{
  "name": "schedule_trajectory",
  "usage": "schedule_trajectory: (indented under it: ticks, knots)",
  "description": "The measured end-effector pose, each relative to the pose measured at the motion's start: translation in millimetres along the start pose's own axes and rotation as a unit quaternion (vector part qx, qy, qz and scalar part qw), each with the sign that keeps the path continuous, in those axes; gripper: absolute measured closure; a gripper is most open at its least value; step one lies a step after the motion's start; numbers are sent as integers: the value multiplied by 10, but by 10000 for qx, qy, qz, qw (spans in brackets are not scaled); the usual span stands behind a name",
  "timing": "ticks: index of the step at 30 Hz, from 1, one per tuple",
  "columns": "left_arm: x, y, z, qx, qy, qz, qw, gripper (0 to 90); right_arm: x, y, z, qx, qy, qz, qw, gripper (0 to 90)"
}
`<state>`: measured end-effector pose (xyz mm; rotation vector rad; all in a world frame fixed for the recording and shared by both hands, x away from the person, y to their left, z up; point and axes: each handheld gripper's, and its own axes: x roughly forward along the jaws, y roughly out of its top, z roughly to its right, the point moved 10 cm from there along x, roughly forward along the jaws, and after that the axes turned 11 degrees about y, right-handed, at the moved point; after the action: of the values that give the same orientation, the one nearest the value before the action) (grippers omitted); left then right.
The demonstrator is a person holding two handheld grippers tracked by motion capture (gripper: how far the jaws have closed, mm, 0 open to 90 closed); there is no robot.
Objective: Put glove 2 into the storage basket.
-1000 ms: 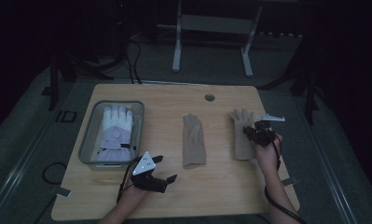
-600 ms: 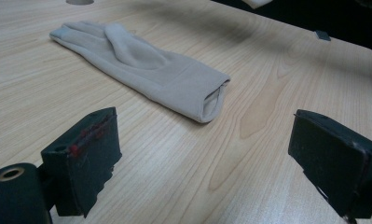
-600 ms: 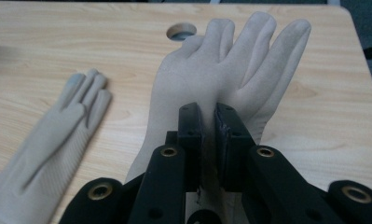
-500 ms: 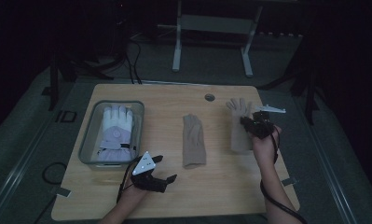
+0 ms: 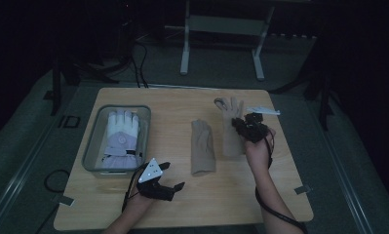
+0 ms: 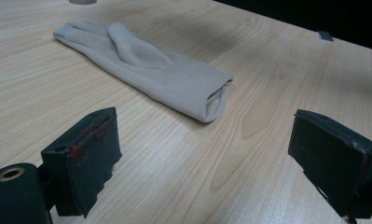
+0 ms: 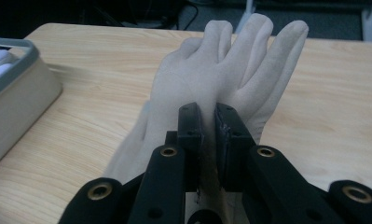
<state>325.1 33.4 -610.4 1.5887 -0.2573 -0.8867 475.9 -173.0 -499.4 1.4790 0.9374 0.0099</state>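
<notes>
**Right tool pinching a beige glove at the counter's right side**

The right tool [image 5: 244, 127] had its jaws pressed together on the beige glove [image 5: 229, 127], gripping a fold of fabric near the glove's middle; in the right gripper view the glove's fingers [image 7: 258, 51] rose beyond the jaws, lifted off the counter [image 5: 182, 102]; the second beige glove [image 5: 202, 146] lay flat near the counter's centre, just left of the held one and apart from it; the left tool [image 5: 168, 181] rested near the front edge with jaws spread wide and nothing between them, the flat glove's cuff [image 6: 214, 100] lying ahead of it; a grey bin [image 5: 92, 141] at the left held a white and lilac glove [image 5: 120, 139]; nothing lay between the tools and the gloves.
</notes>
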Motion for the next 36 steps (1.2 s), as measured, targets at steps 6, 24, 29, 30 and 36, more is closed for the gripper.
schedule_trajectory:
  ticks: [6, 24, 29, 30, 36]
  knots:
    - [-3, 4, 3, 0, -15, 14, 10000, 90, 185, 11, -297, -16, 176, -51, 9998, 816]
    - [-29, 29, 2, 48, -12, 39, 10000, 91, 810, -474, -590, 445, 291, -533, 9972, 815]
    - [-26, 26, 2, 52, -8, 31, 10000, 90, 915, -634, -574, 524, 238, -694, 9959, 811]
    - [-27, 26, 3, 54, -14, 26, 10000, 91, 928, -656, -569, 474, 226, -718, 9960, 808]
    - [-18, 23, 14, 57, -27, 21, 10000, 91, 969, -776, -525, 506, 195, -869, 9947, 791]
